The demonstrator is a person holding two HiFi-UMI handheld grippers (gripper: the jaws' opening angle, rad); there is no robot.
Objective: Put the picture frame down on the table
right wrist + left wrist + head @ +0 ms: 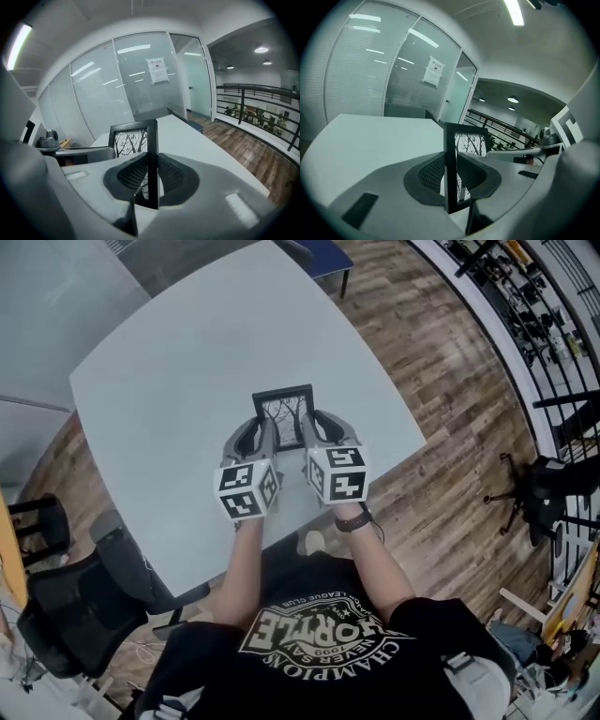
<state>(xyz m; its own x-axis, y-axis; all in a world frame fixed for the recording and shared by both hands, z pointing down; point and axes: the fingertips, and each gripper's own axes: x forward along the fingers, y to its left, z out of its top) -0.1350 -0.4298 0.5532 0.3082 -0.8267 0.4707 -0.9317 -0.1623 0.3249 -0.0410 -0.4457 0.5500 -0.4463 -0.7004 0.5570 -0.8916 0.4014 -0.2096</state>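
Picture frame [284, 413] upright over mid-table [178, 381] | left gripper [263, 435] and right gripper [313, 430] each clamped on a side rail | advice: lower both level, seat base flat, release together.

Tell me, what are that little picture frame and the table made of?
The picture frame looks like matte black painted wood or plastic: thin, flat, unshiny edges. The table has a smooth pale grey top with soft reflections, probably laminate.
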